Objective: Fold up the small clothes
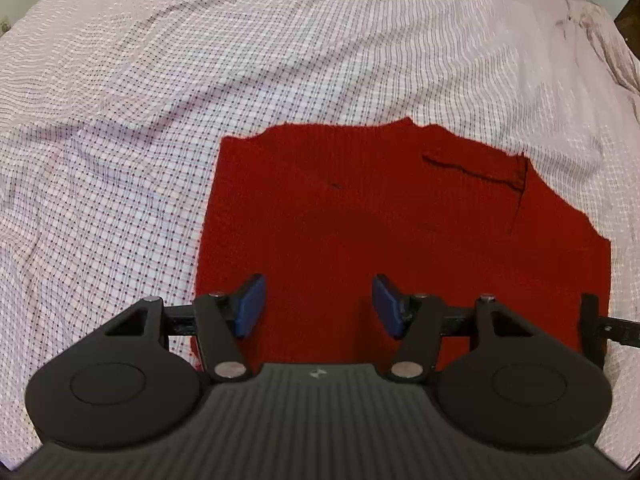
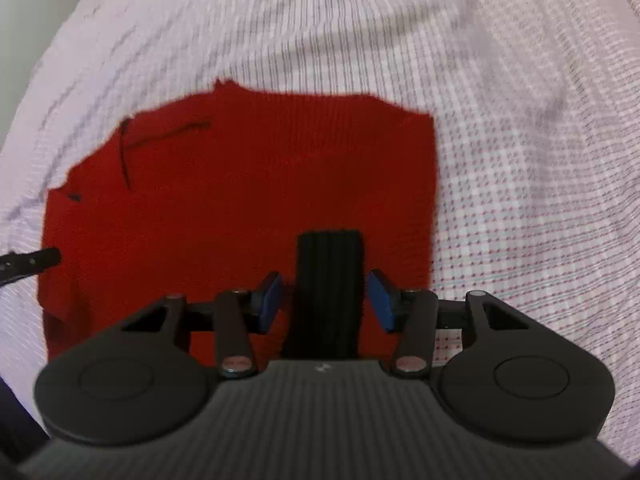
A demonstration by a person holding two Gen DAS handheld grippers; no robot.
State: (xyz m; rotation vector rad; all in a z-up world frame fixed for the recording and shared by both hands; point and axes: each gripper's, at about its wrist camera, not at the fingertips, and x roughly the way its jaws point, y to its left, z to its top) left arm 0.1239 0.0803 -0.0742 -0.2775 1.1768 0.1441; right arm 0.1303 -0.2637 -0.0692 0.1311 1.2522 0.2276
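A small red knitted garment lies flat on the checked bed sheet, folded into a rough rectangle with a seam showing near its far right corner. My left gripper is open, its blue pads over the garment's near left part. In the right wrist view the same garment fills the middle. My right gripper is open over its near right part. A black ribbed band lies between its blue pads, apart from both.
The white and red checked sheet covers the bed all around the garment, with wrinkles. The right gripper's tip shows at the right edge of the left wrist view. The left gripper's tip shows at the left of the right wrist view. Dark furniture stands beyond the bed's far right corner.
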